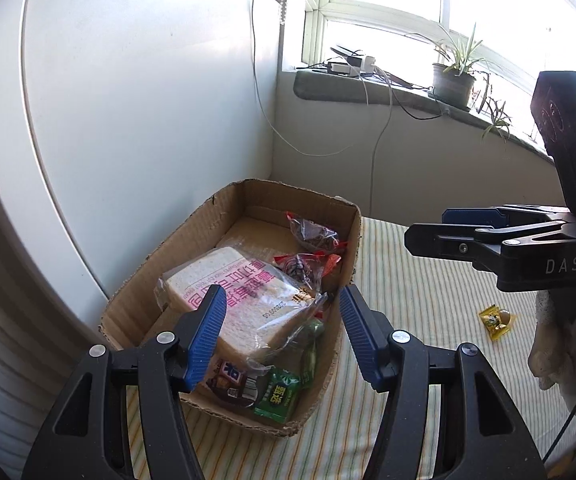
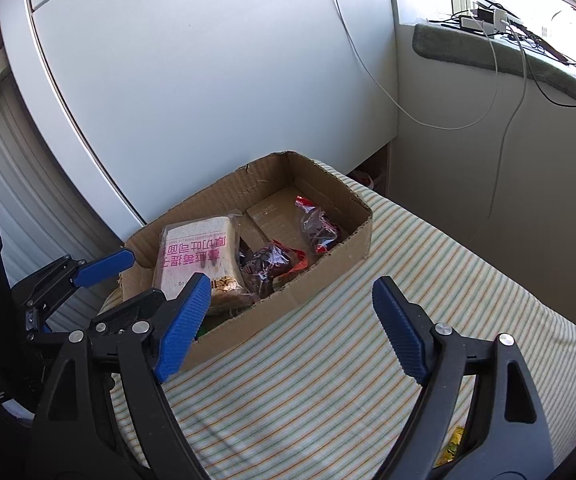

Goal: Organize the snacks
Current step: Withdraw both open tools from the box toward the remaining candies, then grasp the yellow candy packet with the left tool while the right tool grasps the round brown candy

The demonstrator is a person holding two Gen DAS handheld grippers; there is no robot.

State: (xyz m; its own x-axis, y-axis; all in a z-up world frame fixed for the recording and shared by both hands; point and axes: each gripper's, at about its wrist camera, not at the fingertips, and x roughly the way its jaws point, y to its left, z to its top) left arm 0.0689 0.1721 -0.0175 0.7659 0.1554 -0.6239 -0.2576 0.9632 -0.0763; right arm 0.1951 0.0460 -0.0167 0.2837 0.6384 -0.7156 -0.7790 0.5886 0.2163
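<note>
Right now the left gripper (image 1: 282, 334) hovers over the near end of a cardboard box (image 1: 352, 248), its jaws spread wide with nothing between them. Directly below lies a bagged loaf of sliced bread (image 1: 228, 304) with pink lettering, filling much of the box's near half. Under the loaf's near edge sit a dark brown snack packet (image 1: 230, 386) and a green packet (image 1: 280, 398), both inside the box. Two clear bags with red ends holding dark dried fruit (image 1: 312, 236) lie along the box's right wall, one behind the other.

The box stands on a table covered with a striped cloth (image 1: 408, 320), close to a white cabinet (image 1: 128, 100). A small yellow wrapped candy (image 1: 496, 318) lies alone on the cloth, well apart from the box on its right.

The right gripper (image 2: 292, 328) is held above the cloth just beside the box's long side, its jaws also spread and empty. A potted plant (image 1: 454, 80) stands on the windowsill.
</note>
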